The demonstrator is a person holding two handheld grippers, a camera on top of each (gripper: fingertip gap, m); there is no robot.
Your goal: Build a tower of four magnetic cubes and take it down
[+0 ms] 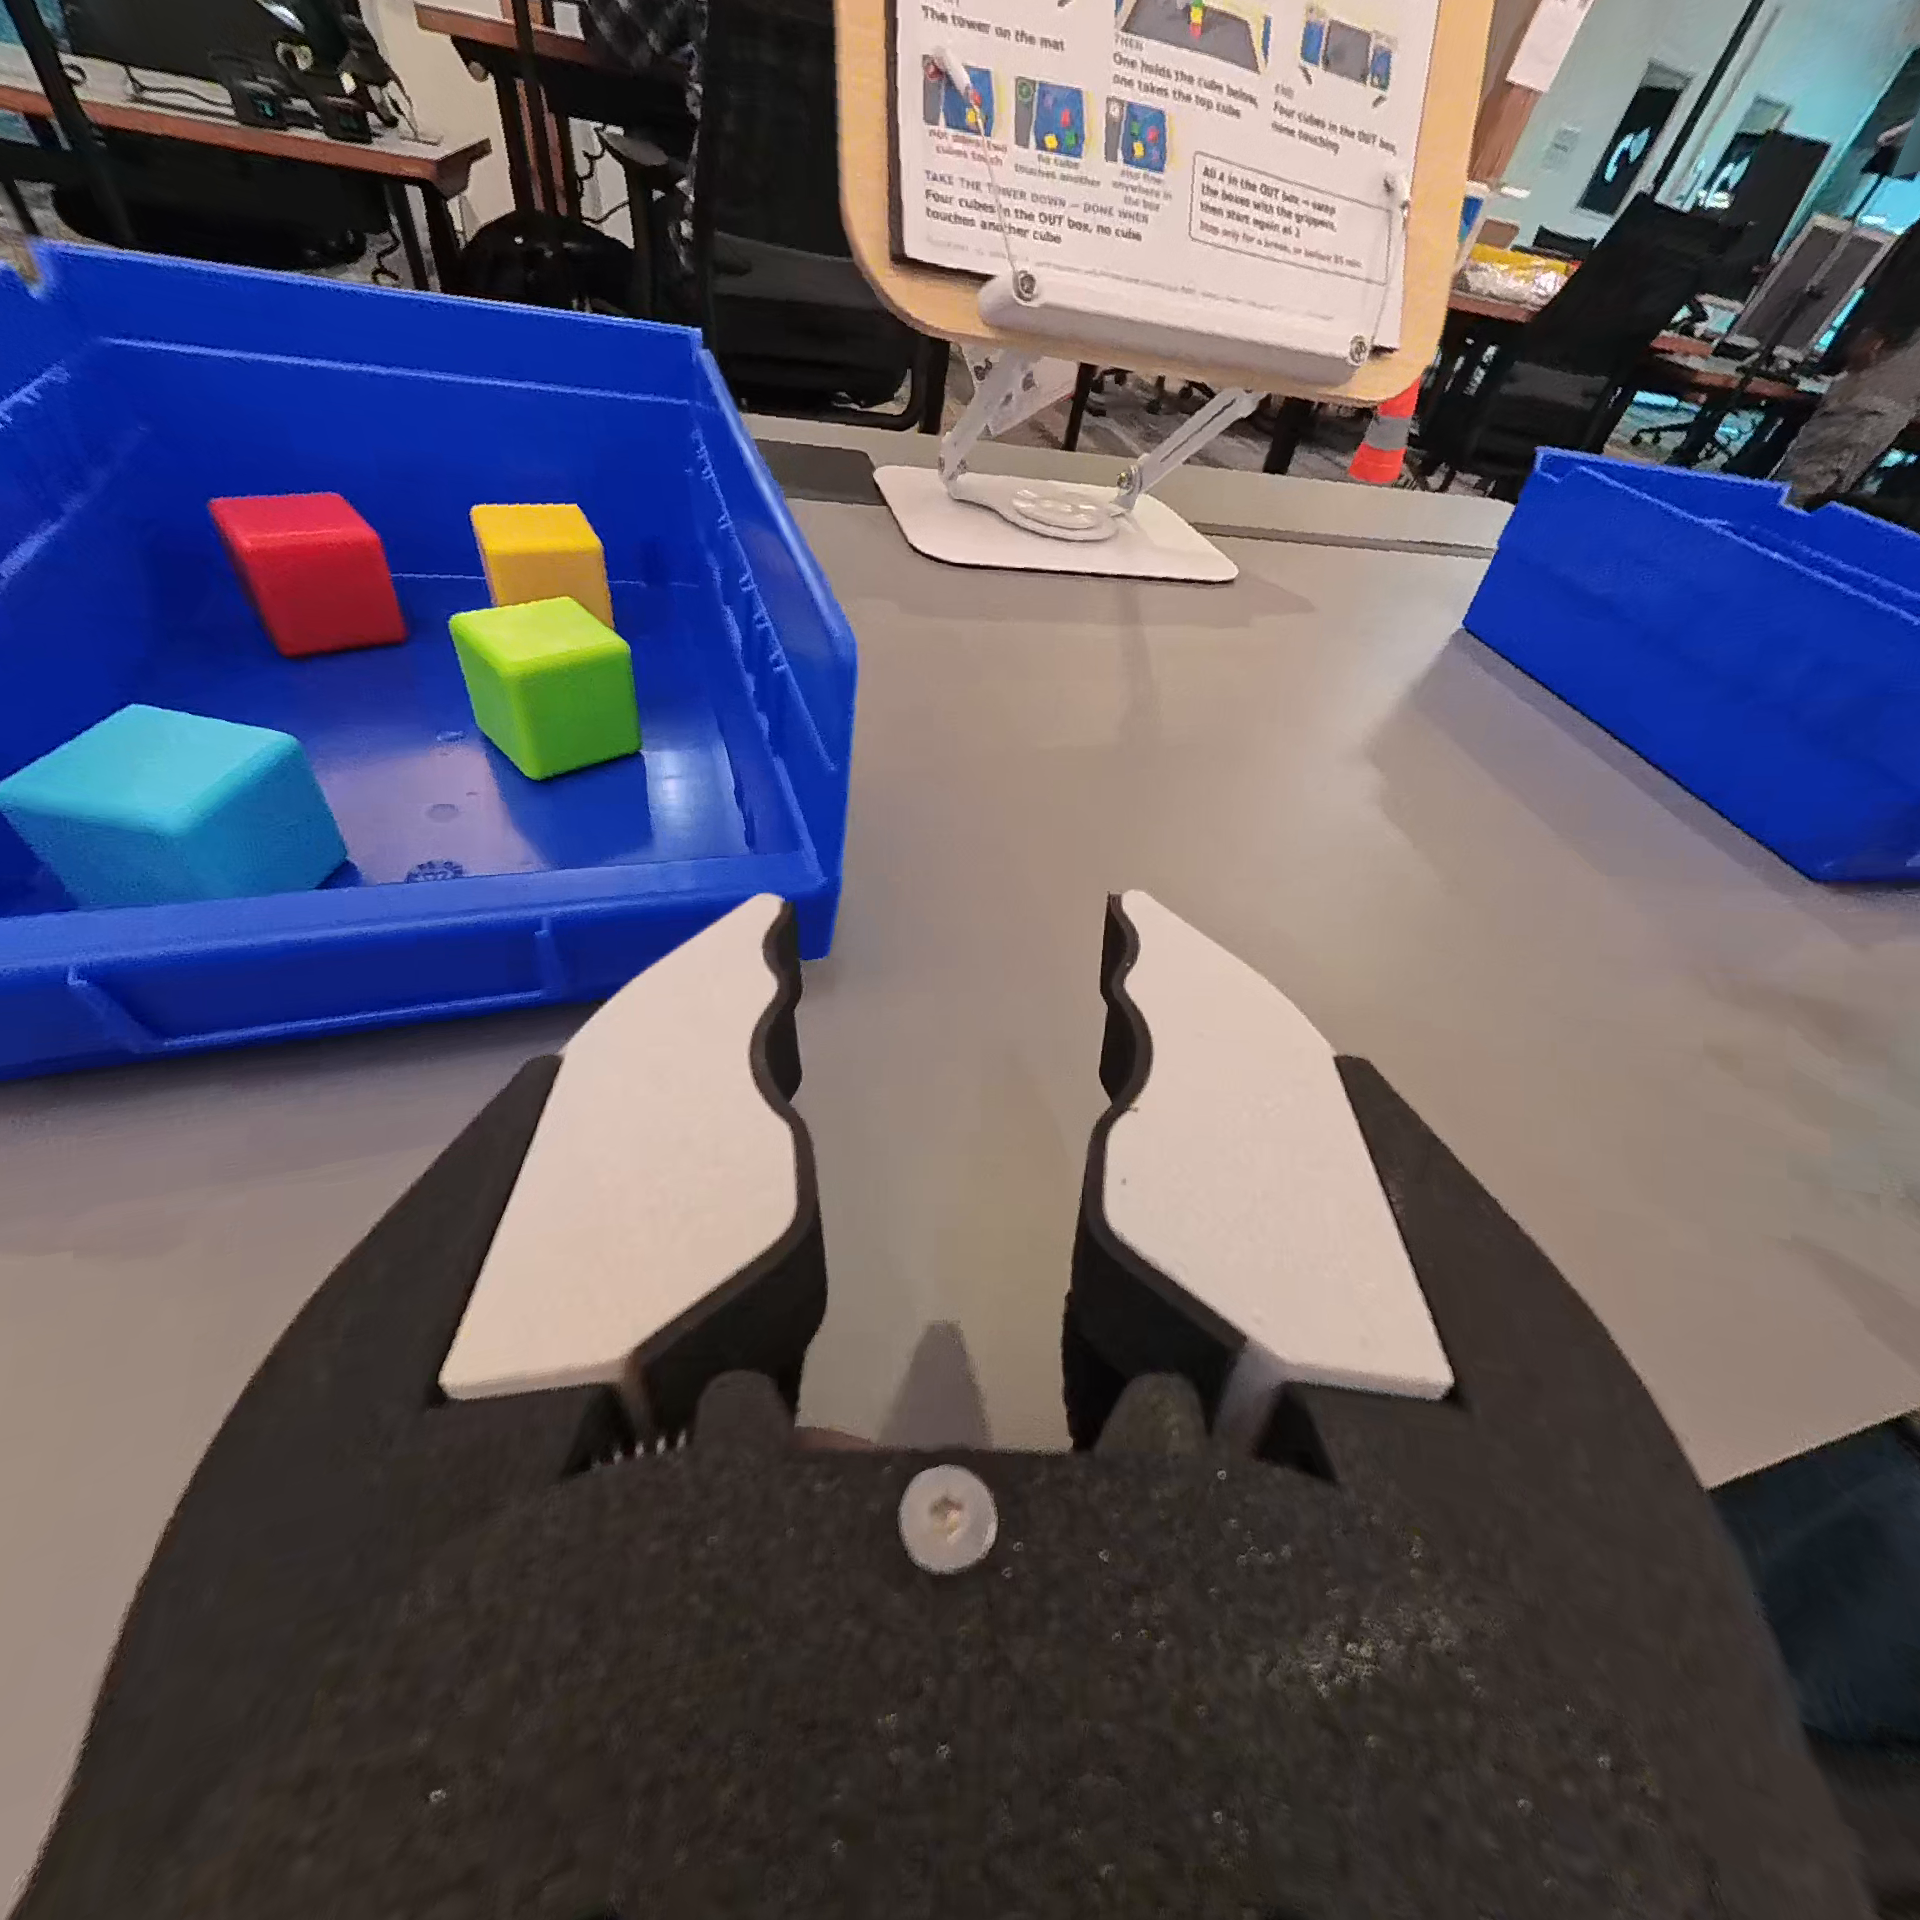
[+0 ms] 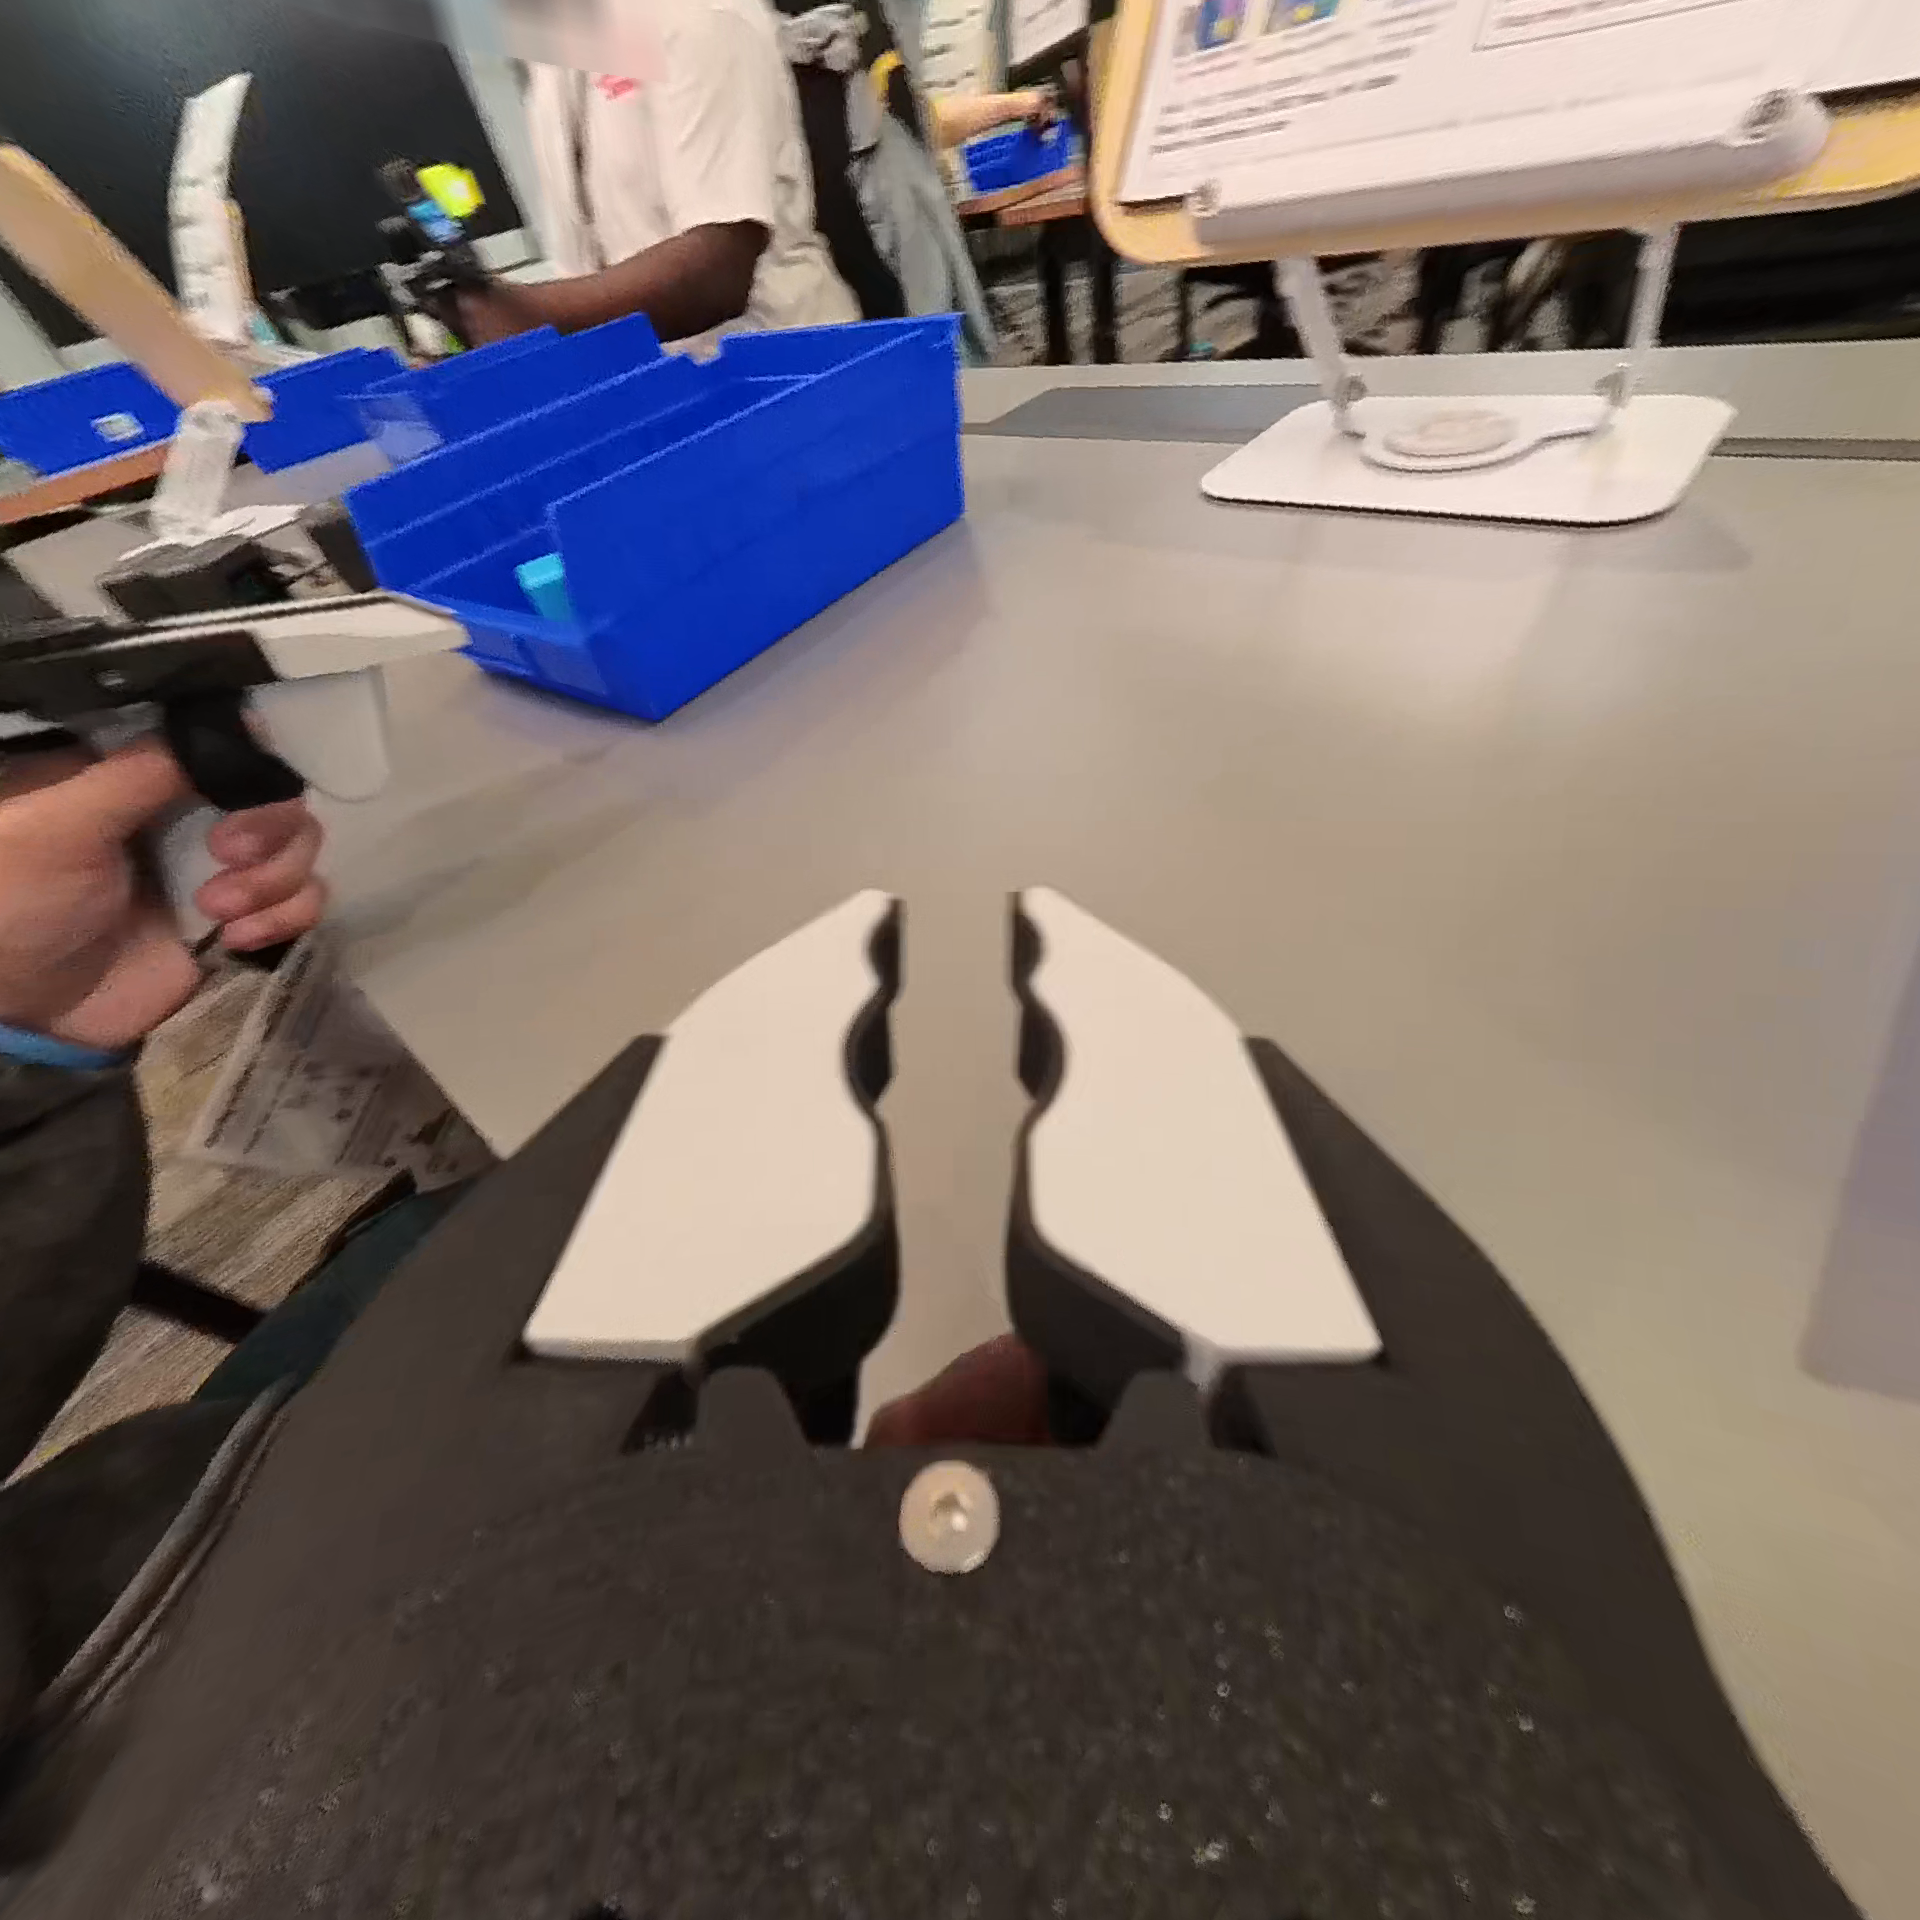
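**A:** What could go wrong from here?

**B:** In my judgement, the magnets. The yellow cube (image 1: 540, 556) and the green cube (image 1: 548, 686) sit just beside each other in the left blue bin (image 1: 774, 665); I cannot tell if they touch. Lifting one could drag the other along or snap them together crooked. The bin's near wall is also at ten o'clock from the left gripper (image 1: 951, 920), so a low reach could clip it.

**A:** And the grippers?

**B:** The left gripper is released, holding nothing, above the grey surface (image 1: 1195, 831). The right gripper (image 2: 954, 909) has its jaws only narrowly parted and grasps nothing; it would likely need widening before it takes a cube.

**A:** Count for me.

**B:** Four cubes, all in the left bin: red cube (image 1: 312, 571) at eleven o'clock, yellow and green toward twelve, light blue cube (image 1: 177, 800) at nine, nearest. No tower stands yet. On this surface two blue bins, the second bin (image 1: 1704, 665) at two o'clock. Two grippers. One instruction board on a stand (image 1: 1060, 514) at twelve.
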